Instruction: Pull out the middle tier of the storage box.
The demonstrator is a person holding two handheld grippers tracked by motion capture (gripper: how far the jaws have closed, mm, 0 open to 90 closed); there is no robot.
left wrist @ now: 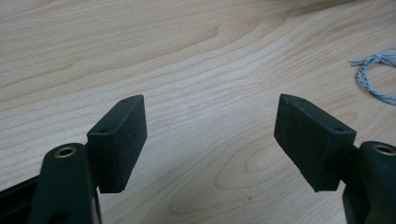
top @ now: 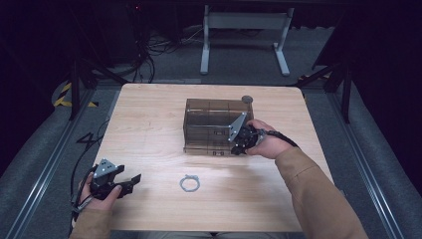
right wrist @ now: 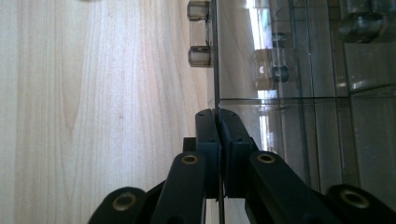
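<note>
A smoky see-through box point(top: 211, 124) stands in the middle of the wooden table point(top: 149, 114). My right gripper point(top: 239, 144) is at its near right corner. In the right gripper view the jaws of this gripper point(right wrist: 217, 114) are pressed together on the edge of a thin clear panel point(right wrist: 216, 56) of the box. Two small metal studs point(right wrist: 198, 32) sit on that panel farther along. My left gripper point(top: 130, 180) rests near the table's front left, open, with bare wood between its pads point(left wrist: 121, 140).
A small loop of grey-blue string point(top: 189, 183) lies on the table in front of the box, to the right of the left gripper point(left wrist: 210, 121); part of the string point(left wrist: 373, 77) curls in at the right. A round grey knob point(top: 247, 99) sits at the box's far right corner.
</note>
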